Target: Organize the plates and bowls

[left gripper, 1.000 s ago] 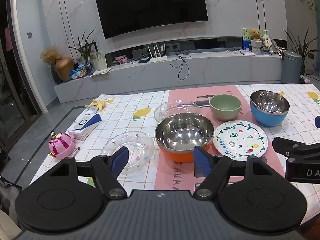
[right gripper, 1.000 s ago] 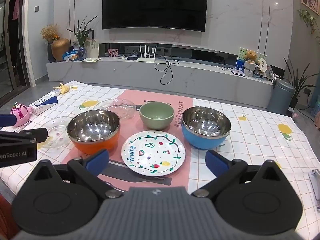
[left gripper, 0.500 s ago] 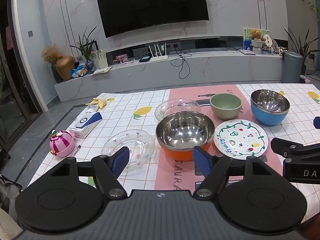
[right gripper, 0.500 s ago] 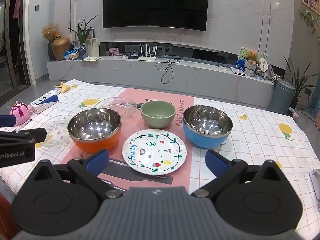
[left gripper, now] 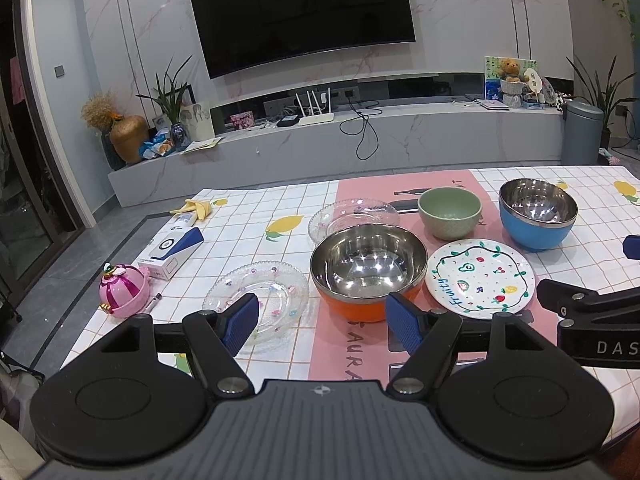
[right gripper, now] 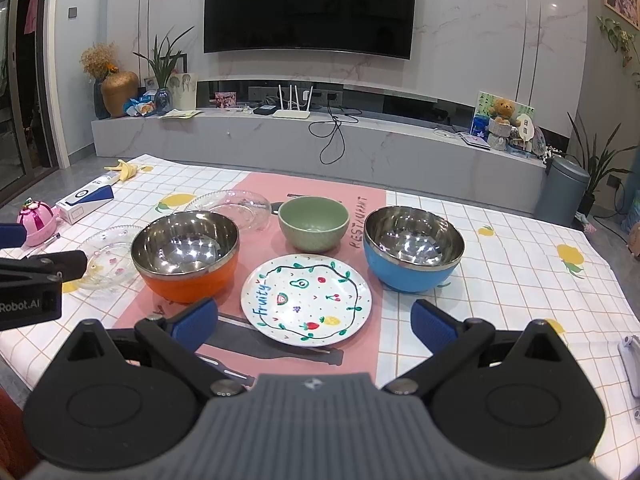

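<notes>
Your bench (right gripper: 520, 264) wears a white checked cloth with lemon prints and a pink runner down the middle. Behind it, upper frame: marble wall, dark TV (right gripper: 308, 4), a long grey ledge (right gripper: 320, 140) with a router and a trailing cable, gold vase at upper left, grey bin (right gripper: 562, 190) at right.

Centre of the right view: painted plate (right gripper: 306, 298) flat on the runner, just ahead of your right gripper (right gripper: 314, 320), whose blue pads are spread wide, holding nothing. Orange steel bowl (right gripper: 186, 254) to the plate's left, blue steel bowl (right gripper: 414, 248) to its right, green bowl (right gripper: 313, 223) behind, all upright and apart.

Left view: your left gripper (left gripper: 322, 322) is released too, empty, with the orange bowl's near wall showing between its pads. A clear glass plate (left gripper: 258, 294) lies left of that bowl; a second glass dish (left gripper: 352, 216) sits behind it.

Clutter at far left: pink trinket (left gripper: 122, 290), white-and-blue box (left gripper: 170, 254), banana peel (left gripper: 194, 208)
</notes>
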Action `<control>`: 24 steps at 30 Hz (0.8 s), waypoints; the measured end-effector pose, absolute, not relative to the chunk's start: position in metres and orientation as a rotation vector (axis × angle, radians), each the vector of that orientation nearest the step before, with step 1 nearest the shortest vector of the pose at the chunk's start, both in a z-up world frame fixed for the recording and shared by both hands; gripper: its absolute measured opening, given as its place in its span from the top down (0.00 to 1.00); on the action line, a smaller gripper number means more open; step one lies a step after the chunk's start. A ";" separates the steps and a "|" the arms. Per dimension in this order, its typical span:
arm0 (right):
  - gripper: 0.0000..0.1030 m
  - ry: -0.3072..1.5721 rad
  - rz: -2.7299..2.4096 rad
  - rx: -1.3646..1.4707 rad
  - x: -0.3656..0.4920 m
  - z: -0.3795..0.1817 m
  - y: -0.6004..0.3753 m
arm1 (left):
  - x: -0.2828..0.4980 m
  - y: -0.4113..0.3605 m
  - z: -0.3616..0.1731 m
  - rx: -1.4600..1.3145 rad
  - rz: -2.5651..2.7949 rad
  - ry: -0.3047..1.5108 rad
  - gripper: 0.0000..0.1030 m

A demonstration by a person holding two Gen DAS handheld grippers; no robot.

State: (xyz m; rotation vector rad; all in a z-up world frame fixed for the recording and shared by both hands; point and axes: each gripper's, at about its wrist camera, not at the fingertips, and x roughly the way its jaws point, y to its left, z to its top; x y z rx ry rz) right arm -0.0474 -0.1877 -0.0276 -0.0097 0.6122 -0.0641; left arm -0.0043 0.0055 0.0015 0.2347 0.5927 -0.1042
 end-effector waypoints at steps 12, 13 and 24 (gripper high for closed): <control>0.02 0.621 -0.066 -0.015 -0.047 -0.031 -0.187 | -0.006 0.003 0.000 0.242 -0.111 0.596 0.17; 0.02 0.621 -0.066 -0.016 -0.047 -0.030 -0.187 | -0.006 0.003 0.000 0.242 -0.111 0.596 0.17; 0.02 0.622 -0.067 -0.017 -0.047 -0.030 -0.187 | -0.006 0.002 0.000 0.243 -0.112 0.596 0.17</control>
